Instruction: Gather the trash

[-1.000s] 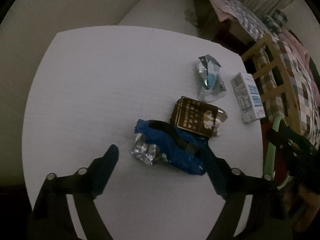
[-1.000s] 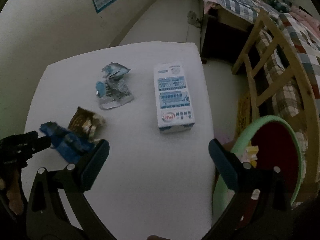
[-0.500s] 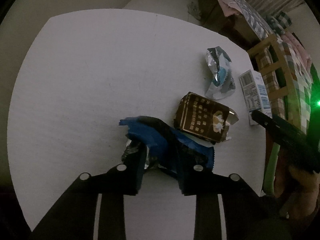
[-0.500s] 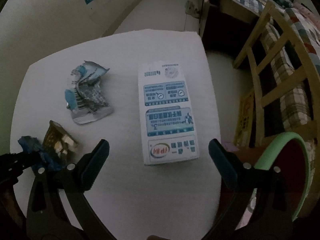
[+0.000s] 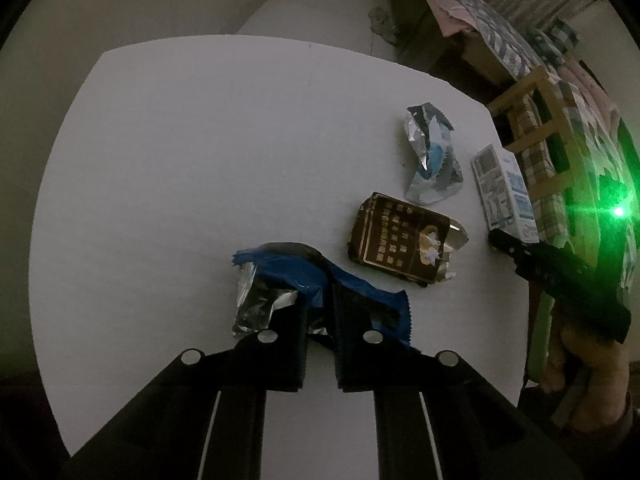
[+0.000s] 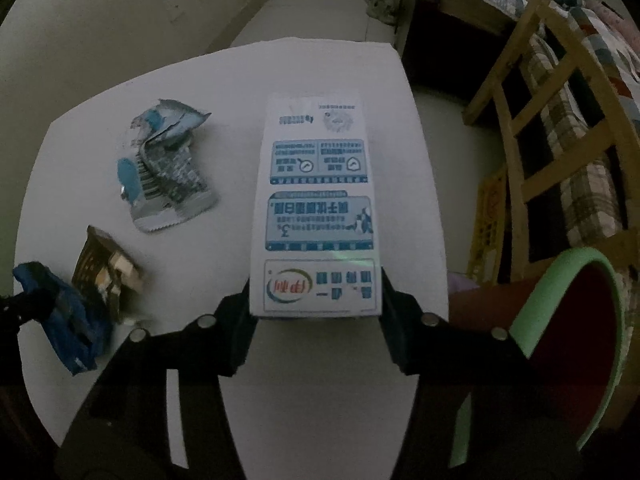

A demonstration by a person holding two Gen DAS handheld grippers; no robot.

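My left gripper (image 5: 319, 312) is shut on a crumpled blue and silver wrapper (image 5: 304, 276) on the white table (image 5: 180, 160); the wrapper also shows in the right wrist view (image 6: 68, 332). My right gripper (image 6: 316, 296) is shut on the near end of a white and blue milk carton (image 6: 316, 208) lying flat; the carton also shows in the left wrist view (image 5: 502, 192). A brown and gold wrapper (image 5: 404, 236) and a silver-blue wrapper (image 5: 430, 160) lie between the two.
A green-rimmed bin with a dark red inside (image 6: 568, 320) stands off the table's right edge. A wooden chair (image 6: 552, 120) and a bed with checked covers (image 6: 600, 40) are beyond it. A wall runs along the left.
My left gripper closed on the blue wrapper. My right gripper moved forward to the milk carton and closed on its near end.
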